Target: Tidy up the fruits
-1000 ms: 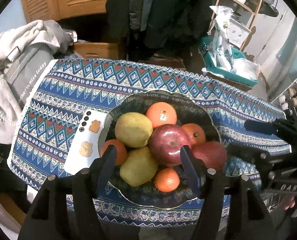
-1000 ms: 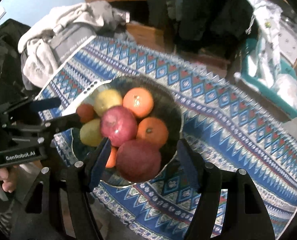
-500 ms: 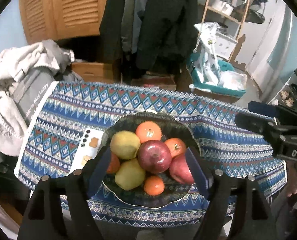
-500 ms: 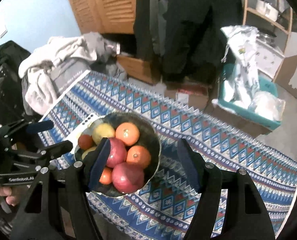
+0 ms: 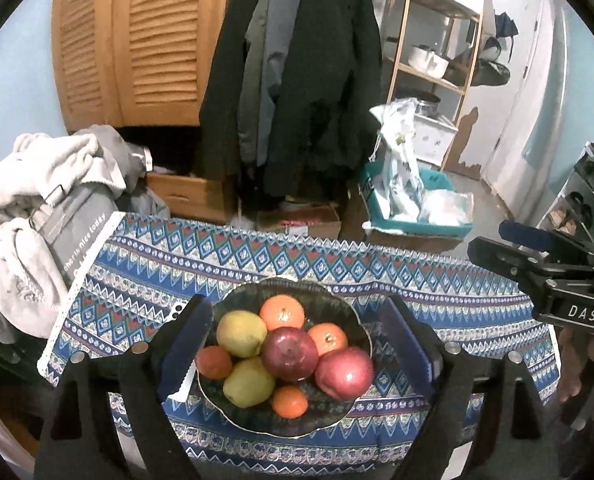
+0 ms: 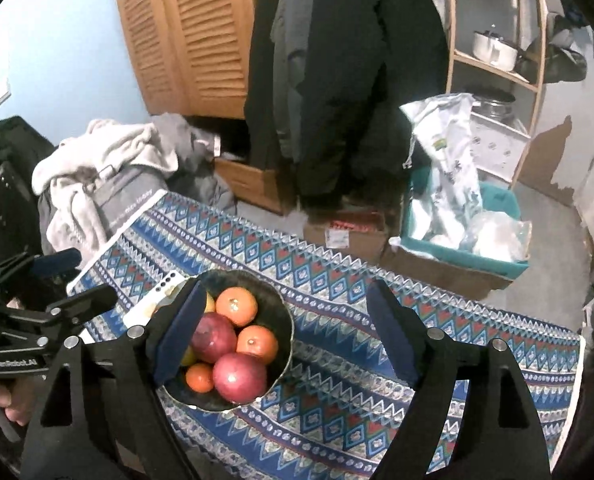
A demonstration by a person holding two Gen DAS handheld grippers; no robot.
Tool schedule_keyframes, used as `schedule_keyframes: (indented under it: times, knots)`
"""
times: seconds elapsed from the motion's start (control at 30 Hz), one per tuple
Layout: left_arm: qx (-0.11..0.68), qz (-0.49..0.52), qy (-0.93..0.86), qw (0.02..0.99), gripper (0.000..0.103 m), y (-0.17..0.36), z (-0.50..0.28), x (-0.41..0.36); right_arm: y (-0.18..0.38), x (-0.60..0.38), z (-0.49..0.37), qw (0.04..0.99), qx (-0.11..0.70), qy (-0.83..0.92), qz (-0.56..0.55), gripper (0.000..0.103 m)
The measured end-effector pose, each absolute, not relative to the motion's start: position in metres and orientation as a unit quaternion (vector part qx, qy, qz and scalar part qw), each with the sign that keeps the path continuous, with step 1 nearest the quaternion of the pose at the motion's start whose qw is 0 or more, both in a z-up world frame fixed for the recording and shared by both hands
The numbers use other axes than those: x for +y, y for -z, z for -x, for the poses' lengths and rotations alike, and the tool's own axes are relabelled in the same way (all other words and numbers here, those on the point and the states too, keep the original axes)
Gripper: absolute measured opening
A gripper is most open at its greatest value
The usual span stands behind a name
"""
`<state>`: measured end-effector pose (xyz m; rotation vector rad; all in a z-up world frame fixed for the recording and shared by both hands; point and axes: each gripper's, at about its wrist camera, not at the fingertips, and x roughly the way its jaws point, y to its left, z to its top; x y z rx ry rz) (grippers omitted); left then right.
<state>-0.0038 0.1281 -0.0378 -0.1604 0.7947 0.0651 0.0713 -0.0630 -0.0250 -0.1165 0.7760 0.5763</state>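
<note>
**Fruit bowl below and ahead of two empty grippers**

The dark bowl (image 5: pixel 361 320) stands on the near part of the table (image 5: pixel 437 280), which is covered by a blue patterned cloth. It holds a heap of fruit: two red apples, one at the centre (image 5: pixel 289 353) and one at the right (image 5: pixel 344 373); two yellow-green pears (image 5: pixel 241 333); and several oranges, one at the far rim (image 5: pixel 281 312). The left gripper (image 5: pixel 293 344) hangs above the bowl, and in its own view the whole heap is framed between its fingers (image 5: pixel 185 344); its jaws are opening, with nothing between the pads. The right gripper (image 6: pixel 285 332) hangs to the right of the bowl, so the fruit lies toward its left finger (image 6: pixel 179 332); its jaws are also opening and empty. The fruits are roundish, so no long axis constrains the grasp. The left gripper appears better centred for a straight descent; the right would need to shift left first. A white phone (image 6: pixel 165 284) lies touching the bowl's left rim.
</note>
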Motion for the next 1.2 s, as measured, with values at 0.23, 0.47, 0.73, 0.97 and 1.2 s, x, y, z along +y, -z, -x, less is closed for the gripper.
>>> schedule_keyframes:
  times: [0.23, 0.47, 0.73, 0.97, 1.2]
  knots:
    - [0.361, 0.060, -0.042, 0.930, 0.097, 0.023, 0.009, 0.119, 0.016, -0.077, -0.068, 0.896, 0.359, -0.257, 0.049, 0.082]
    - [0.332, 0.028, -0.047, 0.942, 0.100, 0.010, 0.016, 0.103, 0.011, -0.089, -0.066, 0.905, 0.347, -0.241, 0.046, 0.083]
    - [0.315, 0.014, -0.039, 0.948, 0.102, 0.001, 0.018, 0.092, 0.010, -0.094, -0.066, 0.908, 0.345, -0.234, 0.048, 0.083]
    - [0.320, 0.011, -0.038, 0.947, 0.102, 0.000, 0.017, 0.088, 0.013, -0.097, -0.067, 0.907, 0.349, -0.230, 0.051, 0.083]
    - [0.324, 0.015, -0.036, 0.945, 0.102, 0.001, 0.016, 0.088, 0.012, -0.097, -0.066, 0.907, 0.349, -0.230, 0.053, 0.083]
